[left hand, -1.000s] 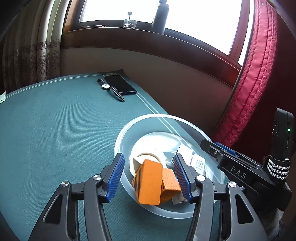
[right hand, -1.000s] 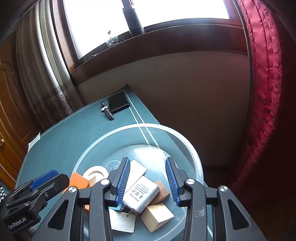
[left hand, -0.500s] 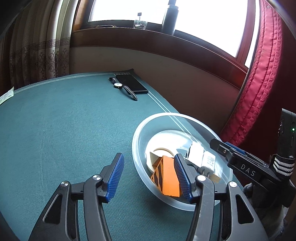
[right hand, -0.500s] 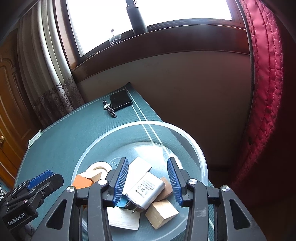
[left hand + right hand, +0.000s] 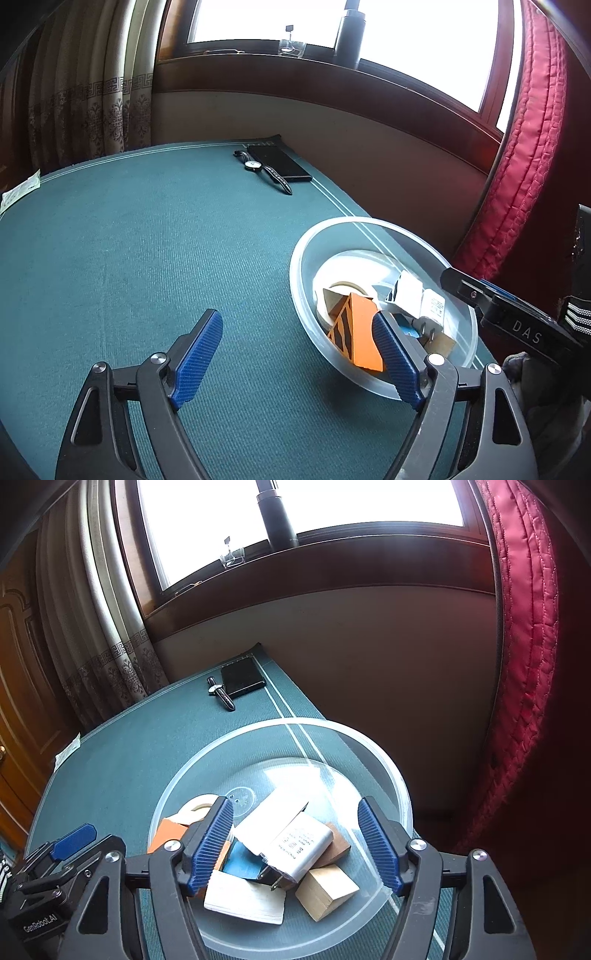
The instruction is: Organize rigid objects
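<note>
**Both grippers letting go over the filled bowl**

We found the clear round plastic bowl [image 5: 400,794] in the lower half of the right wrist view, sitting on the teal woven table mat [image 5: 147,258]. Inside it lay the rigid pieces: a white rectangular charger with metal prongs [image 5: 301,849], a pale wooden block [image 5: 327,890], a flat white card-like slab [image 5: 243,901], a roll of beige tape [image 5: 195,806] and an orange wedge-shaped block with black stripes [image 5: 356,336].

Our right gripper [image 5: 295,845] hovered above the charger with its jaws opening; the charger lay between the blue pads, but neither pad pressed on it. Our left gripper [image 5: 295,362] was also opening, with only the mat between its pads. Its right pad stood at the bowl's near rim, just beside the orange wedge; we could not tell whether they touched.

We judged all these pieces light and stiff. The charger's glossy shell looked slippery, so its broad flat sides would be the place to grip, clear of the prongs. The wooden block offered square, grippy faces. The wedge's sloped faces might squirt out of a pinch.

In the upper middle of both views lay a black phone [image 5: 279,164] and a dark-strapped wristwatch [image 5: 264,173], touching, well apart from the bowl.
</note>
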`<action>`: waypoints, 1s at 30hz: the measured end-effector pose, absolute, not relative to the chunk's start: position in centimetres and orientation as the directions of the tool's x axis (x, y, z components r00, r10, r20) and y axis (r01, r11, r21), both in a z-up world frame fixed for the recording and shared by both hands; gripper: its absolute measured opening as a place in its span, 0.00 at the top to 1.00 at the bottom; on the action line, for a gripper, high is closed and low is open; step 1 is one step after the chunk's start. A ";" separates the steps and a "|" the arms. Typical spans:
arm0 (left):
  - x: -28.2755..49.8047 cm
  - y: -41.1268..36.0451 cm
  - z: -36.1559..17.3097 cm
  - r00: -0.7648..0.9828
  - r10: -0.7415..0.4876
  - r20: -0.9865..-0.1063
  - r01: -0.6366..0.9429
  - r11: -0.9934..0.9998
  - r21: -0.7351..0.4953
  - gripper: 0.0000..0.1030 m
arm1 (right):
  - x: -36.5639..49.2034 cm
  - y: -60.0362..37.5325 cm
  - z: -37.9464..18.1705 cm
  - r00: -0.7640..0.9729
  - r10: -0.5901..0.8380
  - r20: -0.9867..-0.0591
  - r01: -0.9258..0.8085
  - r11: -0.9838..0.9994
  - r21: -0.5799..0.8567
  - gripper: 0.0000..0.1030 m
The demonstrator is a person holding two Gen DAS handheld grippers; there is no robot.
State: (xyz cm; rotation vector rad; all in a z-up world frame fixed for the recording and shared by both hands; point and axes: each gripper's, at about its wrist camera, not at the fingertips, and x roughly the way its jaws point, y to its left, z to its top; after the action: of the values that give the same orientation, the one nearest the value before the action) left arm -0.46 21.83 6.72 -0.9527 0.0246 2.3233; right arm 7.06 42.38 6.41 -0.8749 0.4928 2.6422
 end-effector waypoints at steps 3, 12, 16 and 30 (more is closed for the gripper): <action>-0.3 21.6 6.7 -0.549 0.540 -0.638 -0.554 -0.807 -0.206 0.16 | 7.4 42.5 6.6 -0.769 0.185 -0.612 -0.405 -0.881 0.243 0.04; 0.0 20.8 6.8 -0.580 0.521 -0.626 -0.542 -0.821 -0.181 0.12 | 7.9 41.7 7.0 -0.748 0.210 -0.629 -0.423 -0.882 0.209 0.01; 0.0 20.7 6.8 -0.590 0.514 -0.623 -0.537 -0.826 -0.172 0.10 | 8.2 41.4 7.1 -0.739 0.220 -0.637 -0.421 -0.889 0.182 0.01; -0.2 20.2 5.9 -0.601 0.470 -0.646 -0.506 -0.850 -0.147 0.04 | 9.6 39.9 5.7 -0.678 0.242 -0.694 -0.414 -0.906 0.089 0.01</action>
State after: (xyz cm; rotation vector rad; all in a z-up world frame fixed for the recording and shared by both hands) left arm -0.17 20.18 5.92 -0.9509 0.0683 2.4068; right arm 9.57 39.94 5.72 -1.0130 0.3389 2.5654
